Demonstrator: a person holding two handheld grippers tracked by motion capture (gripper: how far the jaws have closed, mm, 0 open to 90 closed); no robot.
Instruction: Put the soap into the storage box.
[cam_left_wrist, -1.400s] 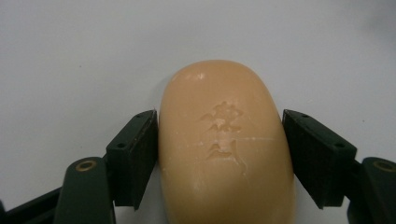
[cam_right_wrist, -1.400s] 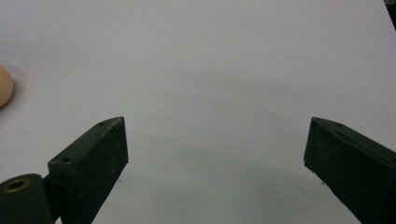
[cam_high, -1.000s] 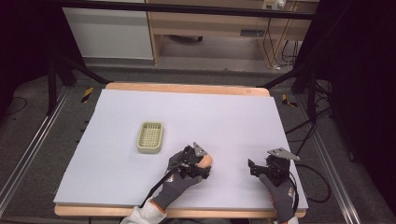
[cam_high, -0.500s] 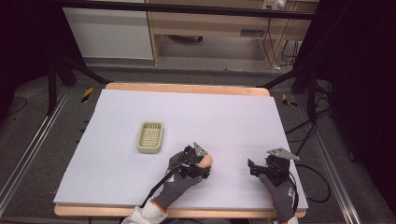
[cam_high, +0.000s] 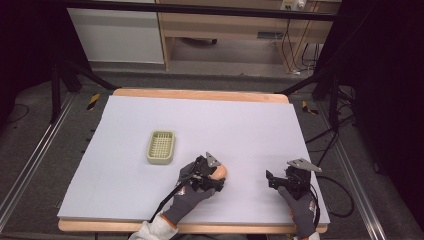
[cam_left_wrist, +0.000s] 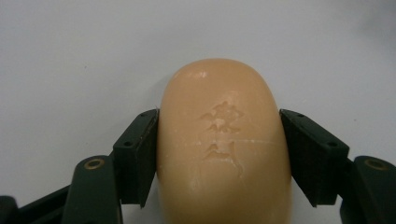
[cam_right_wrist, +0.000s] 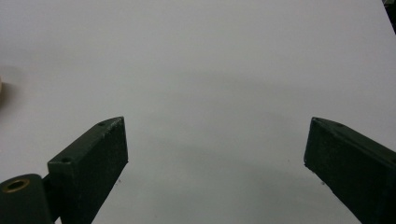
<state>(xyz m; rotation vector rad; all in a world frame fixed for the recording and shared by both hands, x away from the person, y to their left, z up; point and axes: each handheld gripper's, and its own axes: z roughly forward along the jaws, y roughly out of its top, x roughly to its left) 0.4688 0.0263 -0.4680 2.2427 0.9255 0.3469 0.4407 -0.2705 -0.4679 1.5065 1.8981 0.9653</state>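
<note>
While the right gripper (cam_right_wrist: 215, 154) gapes empty, left fingers (cam_left_wrist: 135, 158) clamp character-embossed soap (cam_left_wrist: 224, 140).

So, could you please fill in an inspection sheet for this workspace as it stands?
Surface: pale sheet on a wooden board, flat.
Job's things: peach soap bar, stamped face up; slotted soap dish apart, empty.
Clutter: nothing seen.
Grippers: left gripper jaws against both sides of the soap bar; right gripper open, holding nothing.
Cables: black cable trails off the right edge.
Surroundings: dark floor, metal rails, cabinets behind.
</note>
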